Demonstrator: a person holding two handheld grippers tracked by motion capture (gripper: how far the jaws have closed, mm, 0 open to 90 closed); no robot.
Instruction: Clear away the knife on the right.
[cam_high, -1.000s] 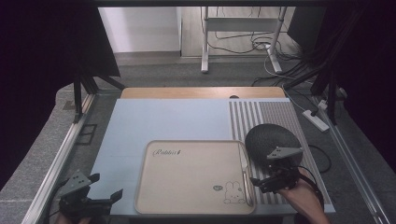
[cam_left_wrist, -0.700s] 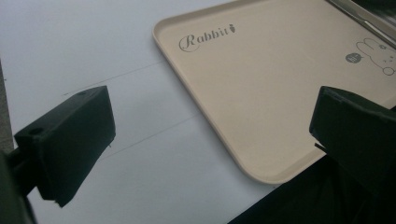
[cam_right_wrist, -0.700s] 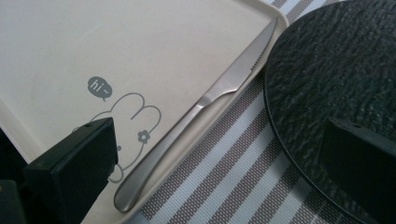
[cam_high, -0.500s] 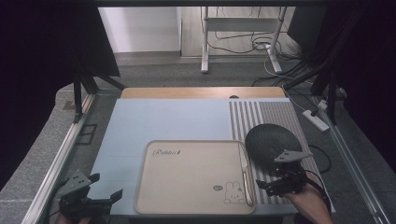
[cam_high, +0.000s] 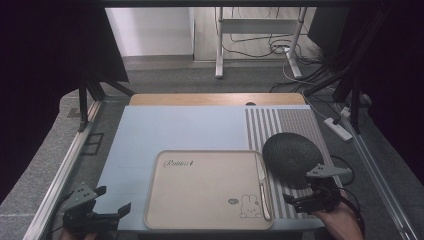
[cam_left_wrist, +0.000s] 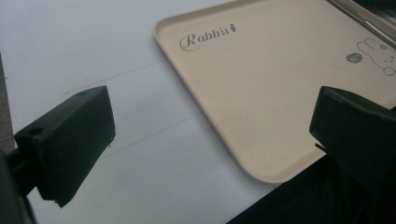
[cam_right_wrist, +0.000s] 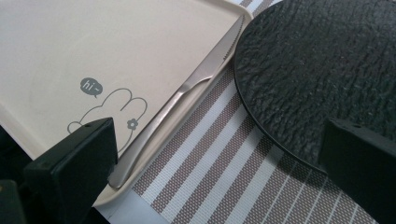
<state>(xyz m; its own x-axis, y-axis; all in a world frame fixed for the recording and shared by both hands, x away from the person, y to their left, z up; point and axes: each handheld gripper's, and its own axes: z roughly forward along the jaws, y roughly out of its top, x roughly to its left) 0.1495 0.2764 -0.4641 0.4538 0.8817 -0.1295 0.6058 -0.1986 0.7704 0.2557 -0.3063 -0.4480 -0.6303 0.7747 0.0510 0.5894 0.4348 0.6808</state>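
Right gripper (cam_high: 308, 199) gaped wide above striped placemat (cam_high: 280, 125), near knife (cam_right_wrist: 182, 93) lying along beige tray (cam_high: 200, 185) right rim; black plate (cam_high: 292, 157) just beside. Left gripper (cam_high: 102, 216) wide too, off tray's corner.

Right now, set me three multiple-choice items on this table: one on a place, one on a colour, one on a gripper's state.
1. Where does the knife lie?
A. along the right rim of the tray
B. on the black plate
C. on the striped mat

2. What colour is the tray?
A. blue
B. beige
C. black

3. How is the right gripper?
A. shut on the knife
B. shut on the plate
C. open, holding nothing

Answers: 1 A, the right gripper view shows it inside the tray's edge; 2 B, beige with a rabbit print; 3 C, its jaws stand wide apart.
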